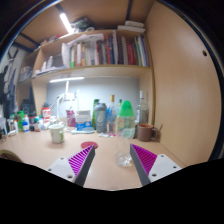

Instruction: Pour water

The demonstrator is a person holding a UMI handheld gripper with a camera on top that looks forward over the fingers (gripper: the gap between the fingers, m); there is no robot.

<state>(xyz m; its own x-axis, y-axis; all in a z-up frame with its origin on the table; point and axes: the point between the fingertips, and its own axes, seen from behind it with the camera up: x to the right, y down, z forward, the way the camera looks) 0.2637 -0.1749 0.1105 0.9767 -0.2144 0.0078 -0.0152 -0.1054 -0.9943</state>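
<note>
Hovering over the desk (40,150), the gripper (113,160) held nothing, its fingers spread wide. Bottles (112,118) stood well beyond them and a glass (124,158) sat between the fingertips, ungripped. Pouring looked not yet begun.

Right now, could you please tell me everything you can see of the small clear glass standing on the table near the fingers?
The glass looks small, clear and stemmed or footed. It stands upright on the light wooden table, just ahead of the gripper, slightly nearer the right-hand finger. Whether it holds water cannot be told. Nothing touches it: the open fingers with their magenta pads lie short of it, and the bottles stand further back by the wall.
</note>
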